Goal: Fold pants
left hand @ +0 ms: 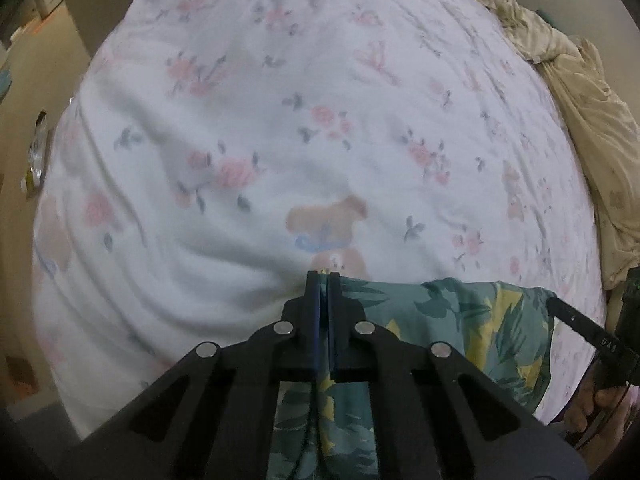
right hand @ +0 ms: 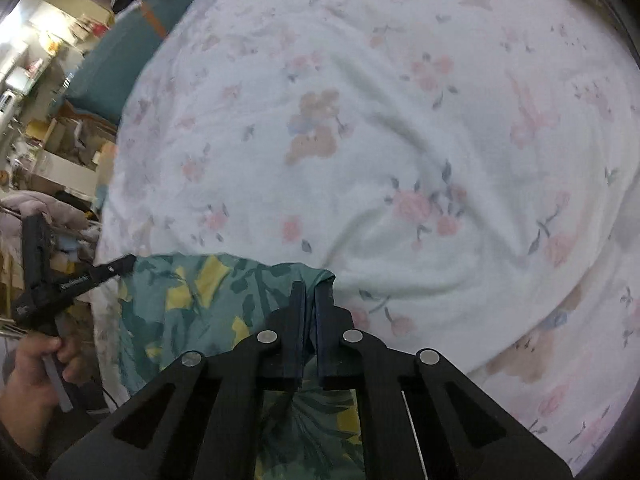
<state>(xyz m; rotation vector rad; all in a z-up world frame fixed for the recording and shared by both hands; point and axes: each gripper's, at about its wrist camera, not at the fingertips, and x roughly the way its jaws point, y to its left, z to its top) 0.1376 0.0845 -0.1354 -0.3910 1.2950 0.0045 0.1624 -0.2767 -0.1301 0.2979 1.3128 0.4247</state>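
Note:
The pants (left hand: pixel 460 320) are teal with a yellow and dark green leaf print. They hang stretched between my two grippers above the near edge of the bed. My left gripper (left hand: pixel 323 278) is shut on one top corner of the pants. My right gripper (right hand: pixel 308 290) is shut on the other top corner of the pants (right hand: pixel 200 304). In the left wrist view the right gripper (left hand: pixel 554 304) shows at the far right, pinching the fabric. In the right wrist view the left gripper (right hand: pixel 128 261) shows at the left. The rest of the pants drops below both grippers, out of sight.
The bed (left hand: pixel 280 120) carries a white sheet (right hand: pixel 400 140) with pink flowers and brown bears. A crumpled beige blanket (left hand: pixel 580 100) lies along its right side. A teal cushion (right hand: pixel 120 60) and cluttered shelves (right hand: pixel 48 80) stand beyond the bed's left edge.

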